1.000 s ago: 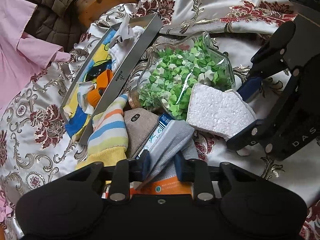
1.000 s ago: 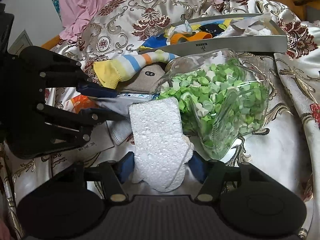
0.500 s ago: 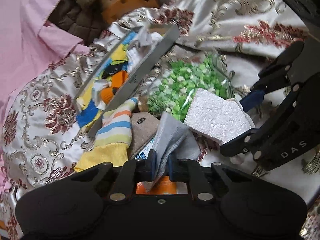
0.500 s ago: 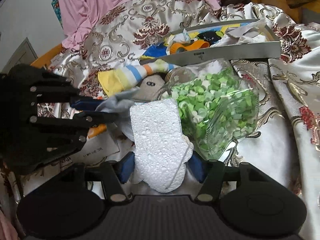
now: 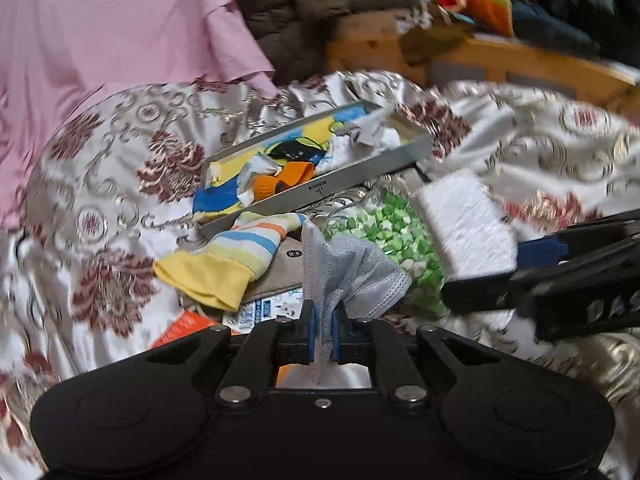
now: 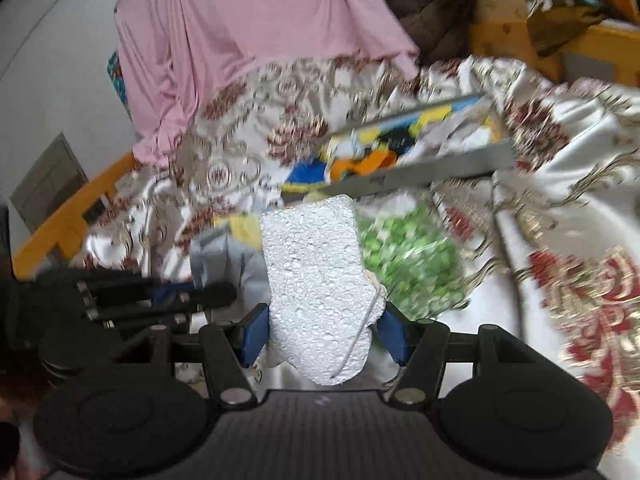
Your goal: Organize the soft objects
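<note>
Both grippers have risen from the pile since a second ago, each carrying its catch up off the bed. Left gripper [image 5: 320,336] has its fingers pressed nearly together, pinching the grey mesh cloth [image 5: 352,272], which was lying flat among the socks and is now pulled upright. Right gripper [image 6: 320,330] has its fingers spread wide around the white textured sock [image 6: 316,280] and gripping its sides; the sock stands free above the bedspread [image 6: 560,240].

Step in hand looks like the carry: two soft pieces lifted clear and headed for the grey box [image 5: 360,172], which sits toward the far side of the bed and already holds bright, crumpled fabrics. Next move probably calls for swinging each piece over the box's near wall and letting go inside, without dragging the striped sock [image 5: 236,252] or bumping the glass bowl of green paper stars [image 5: 384,232] that lies just in front of the box.

Grey cloth is thin, limp and folds over itself. White sock is thick, nubbly and keeps its shape.
</note>
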